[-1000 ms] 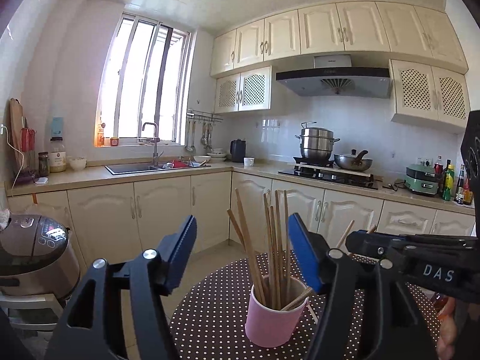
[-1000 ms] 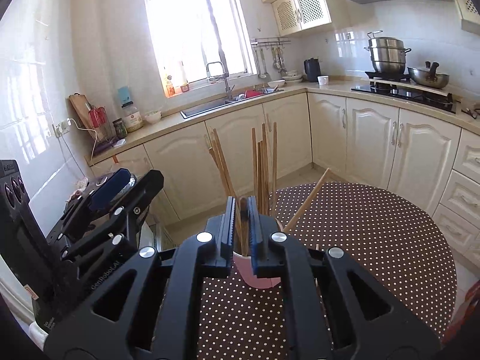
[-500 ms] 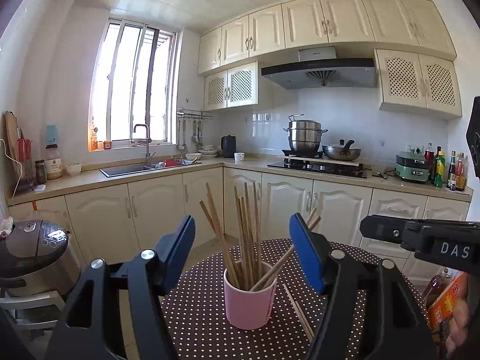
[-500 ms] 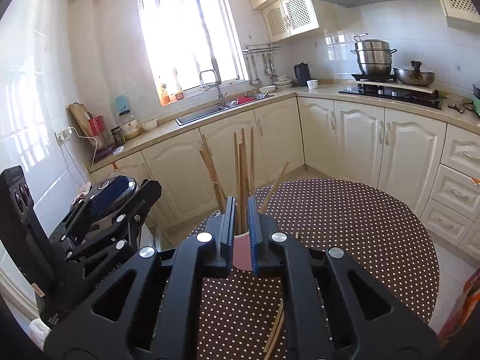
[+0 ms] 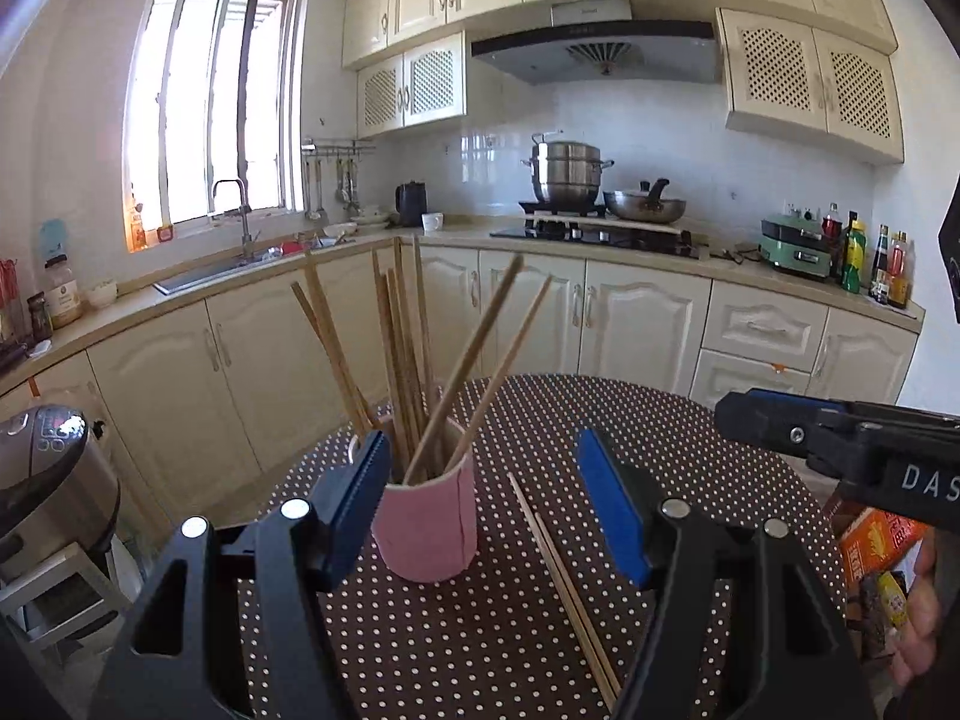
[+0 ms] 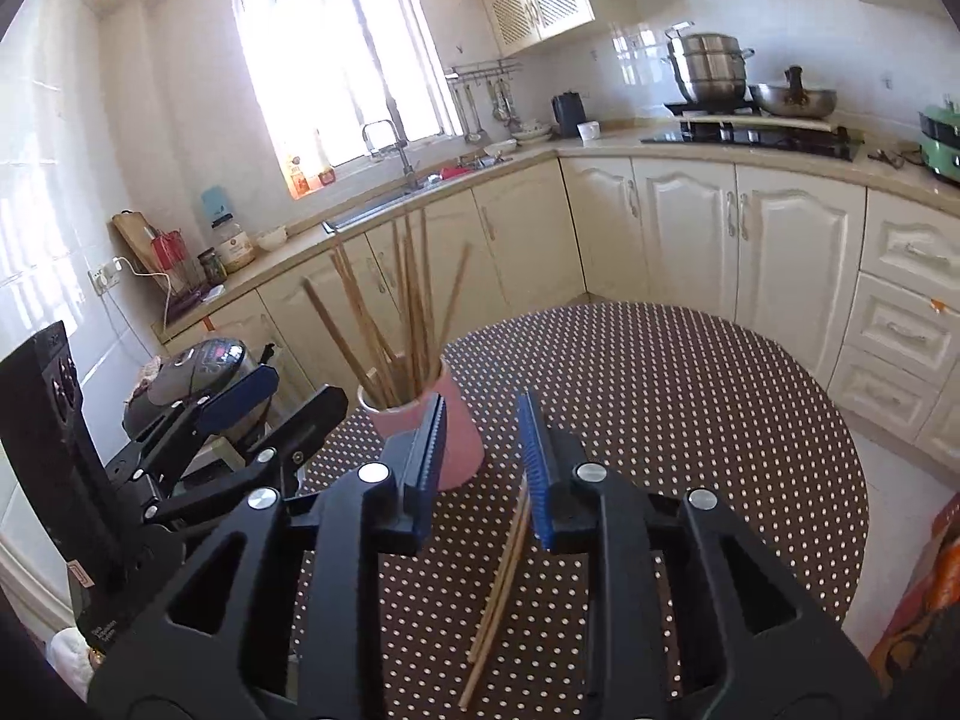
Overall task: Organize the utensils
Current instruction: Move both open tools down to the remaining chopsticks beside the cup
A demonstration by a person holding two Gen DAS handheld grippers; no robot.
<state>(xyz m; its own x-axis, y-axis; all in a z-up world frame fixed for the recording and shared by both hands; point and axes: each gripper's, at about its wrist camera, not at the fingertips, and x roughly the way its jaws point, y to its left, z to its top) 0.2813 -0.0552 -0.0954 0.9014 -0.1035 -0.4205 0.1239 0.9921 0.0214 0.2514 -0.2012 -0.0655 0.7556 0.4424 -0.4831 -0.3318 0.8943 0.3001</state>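
A pink cup stands on the round brown dotted table. Several wooden chopsticks stand in it, some leaning right. A loose pair of chopsticks lies flat on the table right of the cup. My left gripper is open, and the cup shows just inside its left finger, untouched. My right gripper hovers over the loose pair, its jaws opening with nothing between the pads.
A rice cooker sits on a stool left of the table. An orange box and a person's hand are at the right edge. Cream cabinets and the counter run behind the table.
The right jaws, shut before, have parted. Both grippers have drawn back from the cup and dipped lower. The loose chopsticks on the table have come fully into view.
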